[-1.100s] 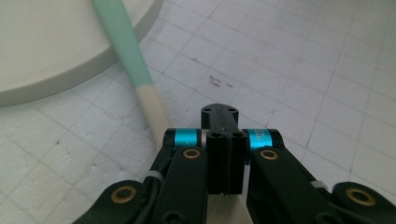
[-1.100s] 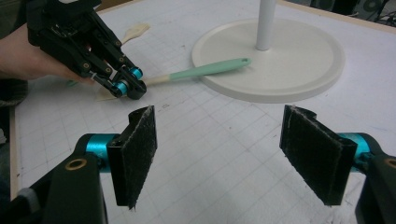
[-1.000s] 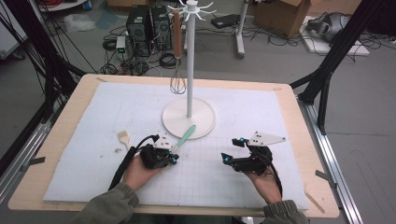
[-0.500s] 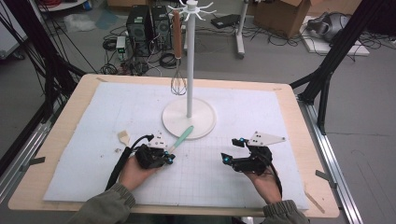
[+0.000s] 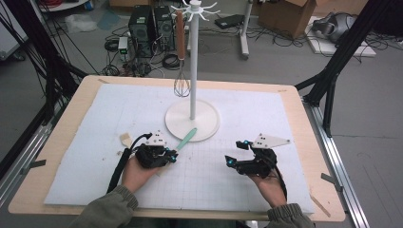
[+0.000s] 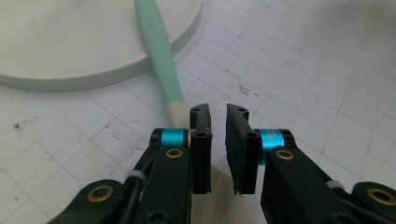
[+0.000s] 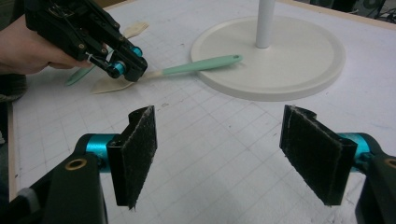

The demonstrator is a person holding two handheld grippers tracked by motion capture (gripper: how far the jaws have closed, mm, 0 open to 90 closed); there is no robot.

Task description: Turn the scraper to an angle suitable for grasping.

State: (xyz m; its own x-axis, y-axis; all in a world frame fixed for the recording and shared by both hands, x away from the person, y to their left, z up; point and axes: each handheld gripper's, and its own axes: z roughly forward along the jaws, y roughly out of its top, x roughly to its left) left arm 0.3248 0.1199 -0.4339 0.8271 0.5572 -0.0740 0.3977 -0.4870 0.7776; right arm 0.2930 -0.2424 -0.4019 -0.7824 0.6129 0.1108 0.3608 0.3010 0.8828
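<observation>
A spatula with a mint-green handle (image 5: 186, 138) and a cream blade lies on the white mat, its handle end resting on the stand's round base (image 5: 209, 124). My left gripper (image 5: 172, 154) sits low over the spatula's neck (image 6: 176, 109). Its jaws are shut to a thin slit, and I see nothing pinched between them. The cream blade (image 6: 224, 196) shows beneath them. The right gripper view shows the left gripper (image 7: 133, 70) touching the spatula (image 7: 196, 65) where blade meets handle. My right gripper (image 5: 230, 161) rests to the right with its jaws (image 7: 219, 121) wide open and empty.
A white pole (image 5: 193, 61) rises from the base, with a wire whisk (image 5: 180, 85) hanging from a top hook. A second cream-headed utensil (image 5: 126, 139) lies left of my left hand. The wooden table edge (image 5: 304, 118) frames the mat.
The left hand and gripper have shifted only slightly beside the spatula. The right gripper has stayed still.
</observation>
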